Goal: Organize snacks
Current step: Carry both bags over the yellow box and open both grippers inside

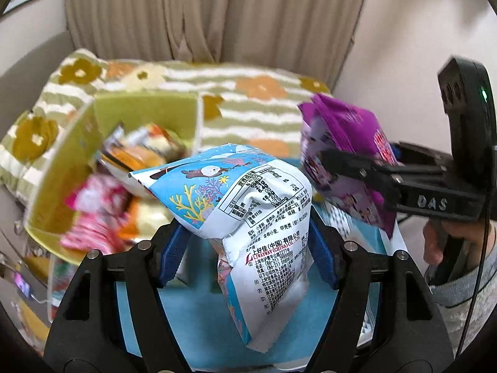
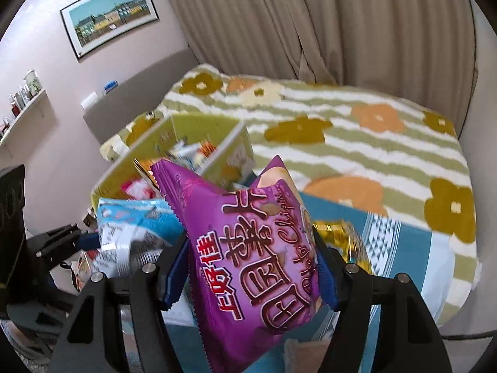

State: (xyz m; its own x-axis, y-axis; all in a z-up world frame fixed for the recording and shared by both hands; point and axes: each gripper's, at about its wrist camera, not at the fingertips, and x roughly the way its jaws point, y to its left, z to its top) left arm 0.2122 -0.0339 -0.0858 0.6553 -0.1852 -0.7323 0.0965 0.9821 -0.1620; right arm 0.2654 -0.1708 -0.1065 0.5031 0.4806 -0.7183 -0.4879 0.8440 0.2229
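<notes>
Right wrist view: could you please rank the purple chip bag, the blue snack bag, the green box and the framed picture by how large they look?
1. Purple chip bag, though nearness to the camera inflates it.
2. Green box.
3. Blue snack bag and framed picture look alike; the blue bag is partly hidden and blurred.

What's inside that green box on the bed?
The green box holds a jumble of snack packets: pink ones near the front, orange and white ones further back. Blur hides what they are, and the blue bag covers the box's near corner.
</notes>
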